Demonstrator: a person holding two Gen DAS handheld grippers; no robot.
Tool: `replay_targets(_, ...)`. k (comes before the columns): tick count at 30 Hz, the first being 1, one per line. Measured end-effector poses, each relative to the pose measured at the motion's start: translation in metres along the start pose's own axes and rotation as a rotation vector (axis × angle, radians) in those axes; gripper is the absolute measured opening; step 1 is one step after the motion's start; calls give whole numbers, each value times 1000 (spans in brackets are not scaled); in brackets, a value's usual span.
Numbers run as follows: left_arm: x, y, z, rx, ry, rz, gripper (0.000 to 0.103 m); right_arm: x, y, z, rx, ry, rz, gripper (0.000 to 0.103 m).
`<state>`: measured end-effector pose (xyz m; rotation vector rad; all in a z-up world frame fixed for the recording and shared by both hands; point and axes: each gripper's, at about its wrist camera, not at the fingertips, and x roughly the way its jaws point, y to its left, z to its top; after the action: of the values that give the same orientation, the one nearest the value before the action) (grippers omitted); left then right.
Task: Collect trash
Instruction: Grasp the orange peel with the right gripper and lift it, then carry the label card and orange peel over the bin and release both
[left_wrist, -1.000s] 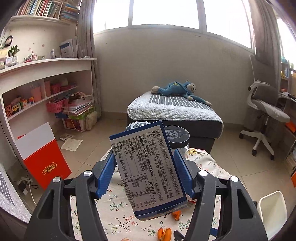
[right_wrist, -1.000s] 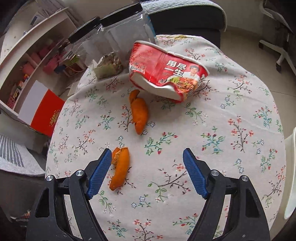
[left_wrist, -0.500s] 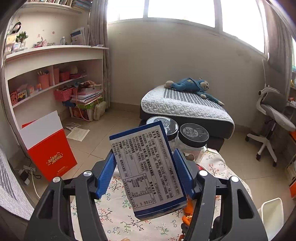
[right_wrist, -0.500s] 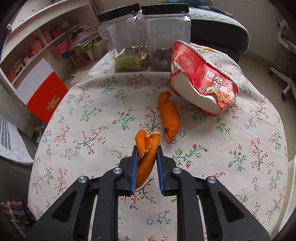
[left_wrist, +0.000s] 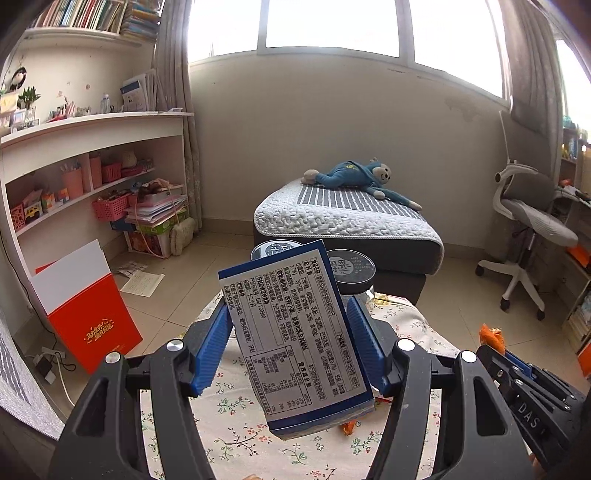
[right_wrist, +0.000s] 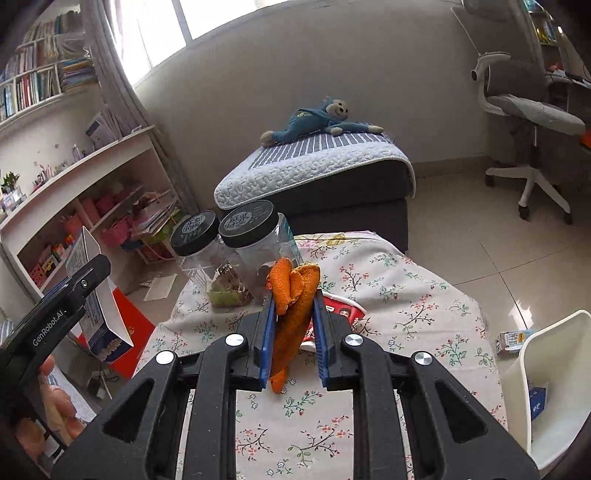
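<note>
an orange peel (right_wrist: 293, 314) is pinched between the blue pads of the right gripper (right_wrist: 293, 325), at the centre of the right wrist view. the peel stands upright between the nearly closed jaws, its curled top rising above the fingertips and its lower tip hanging below the pads, clear of the floral tablecloth (right_wrist: 406, 295). behind the peel, at the far edge of the table, two clear jars with black lids (right_wrist: 247, 221) are seen, and a red noodle cup (right_wrist: 340, 310) is partly hidden just right of the pads. a white bin (right_wrist: 546, 387) is seen at the lower right of that frame.

in the left wrist view, a blue-edged carton (left_wrist: 295, 339) with a printed white label is clamped between the pads of the left gripper (left_wrist: 288, 343), tilted with its top leaning to the left, filling the centre of the frame. a scrap of peel (left_wrist: 349, 426) is left on the cloth below the carton. the right gripper is seen at the lower right, with peel at its tip.
</note>
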<state>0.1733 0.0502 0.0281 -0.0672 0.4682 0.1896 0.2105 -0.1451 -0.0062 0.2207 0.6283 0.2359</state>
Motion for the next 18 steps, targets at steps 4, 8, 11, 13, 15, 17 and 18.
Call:
replay_targets(4, -10, -27, -1, 44, -31, -27, 62, -20, -12, 2, -25, -51, -46, 18)
replay_targets(8, -19, -54, -3, 85, -49, -57, 62, -41, -26, 5, -51, -101, -92, 18)
replay_targets(11, -24, -72, -5, 104, -58, -80, 62, -53, -41, 7, -47, -120, -118, 18)
replay_targets(13, -29, -84, -6, 112, -63, -95, 62, -62, -52, 8, -41, -134, -136, 18)
replay_targets(15, -32, -95, -6, 122, -70, -109, 62, -71, -62, 8, -34, -148, -154, 18)
replay_targets(17, -36, -105, -6, 130, -70, -125, 62, -81, -73, 8, -27, -164, -174, 19)
replay_targets(18, -38, -111, -6, 134, -71, -135, 62, -86, -78, 9, -23, -172, -185, 19)
